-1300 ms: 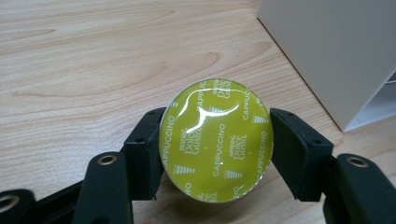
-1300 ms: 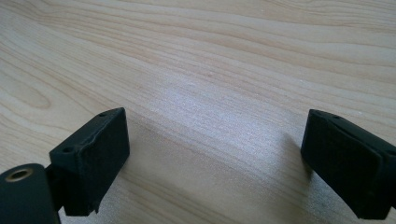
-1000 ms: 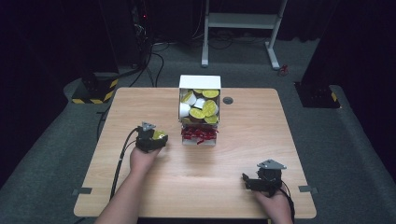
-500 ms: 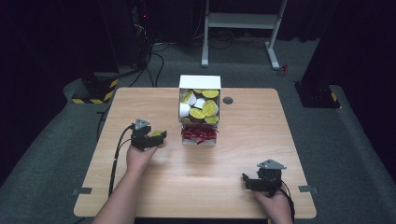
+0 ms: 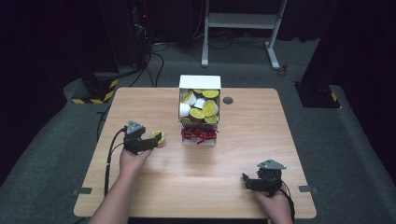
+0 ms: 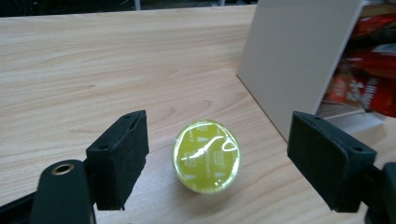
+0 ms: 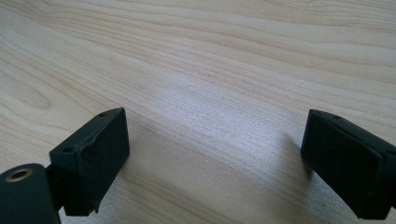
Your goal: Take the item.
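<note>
Left hand-held gripper point(image 6: 217, 163) just opened, pads clear of capsule point(image 6: 207, 156) (yellow-lidded).

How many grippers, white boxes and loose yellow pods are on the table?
Grippers: 2 (left gripper, right gripper)
White box: 1
Loose yellow pod: 1
Total: 4

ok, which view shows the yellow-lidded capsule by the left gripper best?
Left gripper view: the capsule lies on the table, lid toward the camera, clear of both pads. High view shows it as a small yellow spot at the left gripper tips. Right gripper view shows bare table.
</note>
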The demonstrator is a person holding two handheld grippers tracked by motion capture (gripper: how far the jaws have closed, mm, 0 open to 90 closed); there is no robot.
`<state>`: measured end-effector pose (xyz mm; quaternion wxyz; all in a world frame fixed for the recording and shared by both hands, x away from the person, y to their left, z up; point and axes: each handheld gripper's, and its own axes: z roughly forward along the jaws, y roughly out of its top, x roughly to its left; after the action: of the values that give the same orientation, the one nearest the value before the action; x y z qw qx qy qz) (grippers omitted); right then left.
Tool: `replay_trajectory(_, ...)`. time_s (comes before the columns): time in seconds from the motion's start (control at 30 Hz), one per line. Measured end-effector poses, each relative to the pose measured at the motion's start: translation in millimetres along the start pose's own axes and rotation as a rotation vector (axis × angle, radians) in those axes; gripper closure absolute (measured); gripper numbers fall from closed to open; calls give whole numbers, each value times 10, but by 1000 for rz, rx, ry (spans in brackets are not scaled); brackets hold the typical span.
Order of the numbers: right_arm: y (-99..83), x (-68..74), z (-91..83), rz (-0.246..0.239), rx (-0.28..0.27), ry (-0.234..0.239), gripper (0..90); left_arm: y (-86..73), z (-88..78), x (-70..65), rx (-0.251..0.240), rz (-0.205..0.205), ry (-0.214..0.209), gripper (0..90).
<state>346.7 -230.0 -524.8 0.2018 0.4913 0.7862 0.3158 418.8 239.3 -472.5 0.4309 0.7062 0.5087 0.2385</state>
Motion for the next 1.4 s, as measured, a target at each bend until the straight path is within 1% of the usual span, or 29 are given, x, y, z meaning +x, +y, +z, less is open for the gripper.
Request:
replay_trajectory(0.03,0,0,0,0,0,0,78,-8,-24,-3,-2,-2,-3,207)
replay_trajectory(0.07,0,0,0,0,0,0,78,-21,-76,-7,-4,-2,-15,201)
replay_trajectory(0.1,0,0,0,0,0,0,78,-21,-76,-7,-4,-2,-15,201)
replay_trajectory(0.27,0,0,0,0,0,0,78,-57,-209,-5,-6,0,-37,194)
replay_trajectory(0.33,0,0,0,0,0,0,78,-75,-284,-9,-5,-13,-55,188)
replay_trajectory(0.37,0,0,0,0,0,0,78,-75,-284,-9,-5,-13,-55,188)
replay_trajectory(0.47,0,0,0,0,0,0,78,-95,-353,-16,-5,-8,-66,180)
replay_trajectory(0.6,0,0,0,0,0,0,78,-125,-438,-19,-9,-12,-77,175)
replay_trajectory(0.67,0,0,0,0,0,0,78,-143,-478,-19,-11,-12,-77,175)
replay_trajectory(0.73,0,0,0,0,0,0,78,-167,-518,-12,-7,-2,-79,170)
replay_trajectory(0.77,0,0,0,0,0,0,78,-182,-530,-17,-6,-6,-81,168)
replay_trajectory(0.87,0,-2,0,-2,1,0,78,-252,-574,2,16,2,-81,168)
replay_trajectory(0.9,0,-1,-1,-2,1,0,78,-291,-584,12,32,6,-75,168)
replay_trajectory(0.97,0,-2,-1,-2,1,0,78,-364,-605,39,54,-1,-78,164)
replay_trajectory(1.0,0,-2,-1,-2,1,0,78,-401,-617,45,69,2,-76,162)
replay_trajectory(1.07,0,-2,-1,-2,1,0,78,-479,-643,56,94,21,-67,161)
replay_trajectory(1.17,0,-2,-1,-2,1,0,78,-604,-675,77,116,23,-63,154)
replay_trajectory(1.23,0,-2,-1,-2,1,0,78,-708,-687,75,160,42,-50,146)
replay_trajectory(1.33,0,-2,-1,-1,1,0,78,-835,-682,57,216,81,-37,134)
replay_trajectory(1.37,0,-2,-1,-1,1,1,79,-880,-671,52,239,95,-35,92)
replay_trajectory(1.4,0,-2,-1,-1,1,1,79,-918,-658,48,265,115,-30,92)
